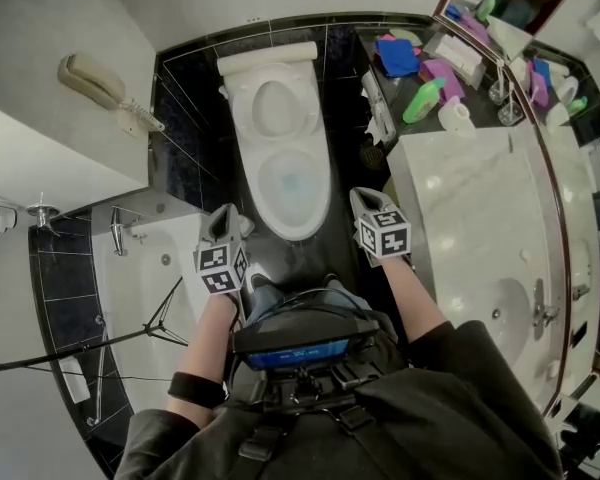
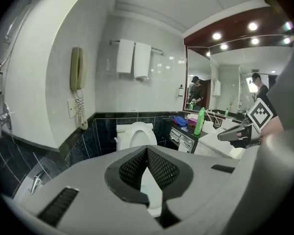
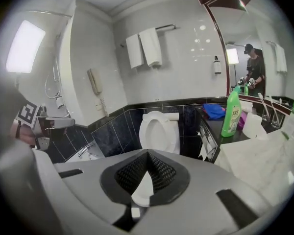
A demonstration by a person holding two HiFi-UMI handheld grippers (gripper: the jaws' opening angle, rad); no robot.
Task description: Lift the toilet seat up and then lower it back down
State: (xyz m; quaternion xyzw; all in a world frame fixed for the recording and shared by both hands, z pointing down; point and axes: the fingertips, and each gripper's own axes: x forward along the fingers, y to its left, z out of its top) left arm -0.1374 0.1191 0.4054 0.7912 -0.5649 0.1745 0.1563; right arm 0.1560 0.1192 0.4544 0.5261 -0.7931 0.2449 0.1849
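- While I look down from the head camera, the nearest things I see are the person's left arm (image 1: 202, 343) and right arm (image 1: 415, 293), each one holding a claw out in front.
- My left claw (image 1: 226, 218) is clenched tight. Its two black pads press together and there is nothing in between.
- My right claw (image 1: 366, 200) is clenched tight too, and it holds nothing.
- Both claws hang in the air, one at each side of the near end of the toilet bowl (image 1: 292, 230). Neither one touches it.
- Left of my left claw is a white bathtub (image 1: 145, 278).
- Right of my right claw is a pale stone counter (image 1: 470, 198).
- Between the claws and a bit farther off, the bowl is open, and I can see bluish water at the bottom.
- At the far end of the bowl, the toilet seat (image 1: 307, 108) stands up and leans back toward the wall of dark tiles (image 1: 195, 98).
- On the far right, beside the toilet, a green bottle (image 1: 423, 100) and a blue cloth (image 1: 395, 56) sit on a dark shelf.
- On the left wall hangs a phone (image 1: 95, 83) with a curly cord.
- Farthest away, high on the wall above the toilet, two white towels (image 2: 133, 58) hang from a rail.
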